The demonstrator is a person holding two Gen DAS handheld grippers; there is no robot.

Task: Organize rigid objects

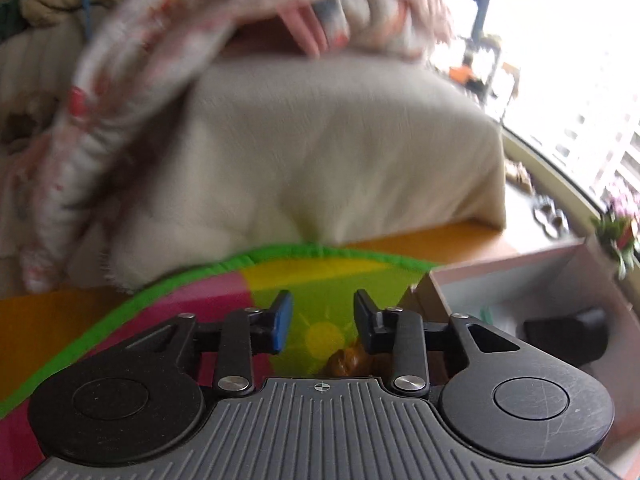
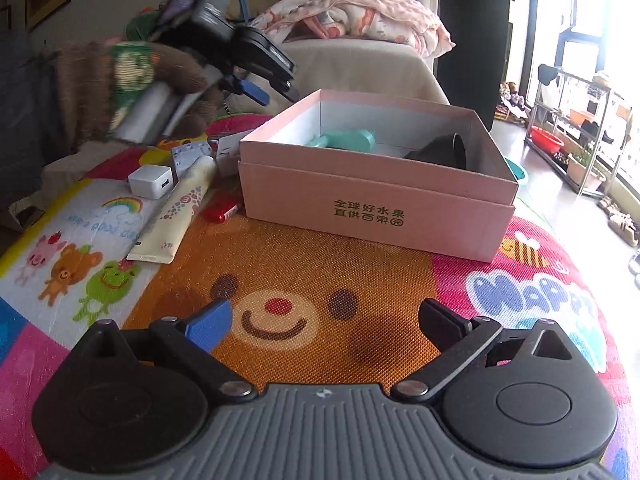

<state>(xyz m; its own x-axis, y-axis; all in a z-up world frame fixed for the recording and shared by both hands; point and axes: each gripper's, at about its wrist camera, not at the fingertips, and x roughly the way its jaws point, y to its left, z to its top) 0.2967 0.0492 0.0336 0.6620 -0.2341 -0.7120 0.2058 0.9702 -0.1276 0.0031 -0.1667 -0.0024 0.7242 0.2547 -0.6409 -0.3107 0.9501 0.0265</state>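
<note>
A pink cardboard box stands open on the colourful play mat; inside lie a teal item and a black item. Left of it lie a white charger cube, a cream tube and a small red item. My right gripper hovers wide open over the mat's bear face, holding nothing. My left gripper has a narrow gap with only mat showing through. An amber thing shows low behind its fingers. The left gripper hangs above the box's far left corner.
A sofa with a beige cover and a patterned blanket stands behind the mat. The pink box with the black item lies right of my left gripper. A metal shelf rack with a red basin stands far right.
</note>
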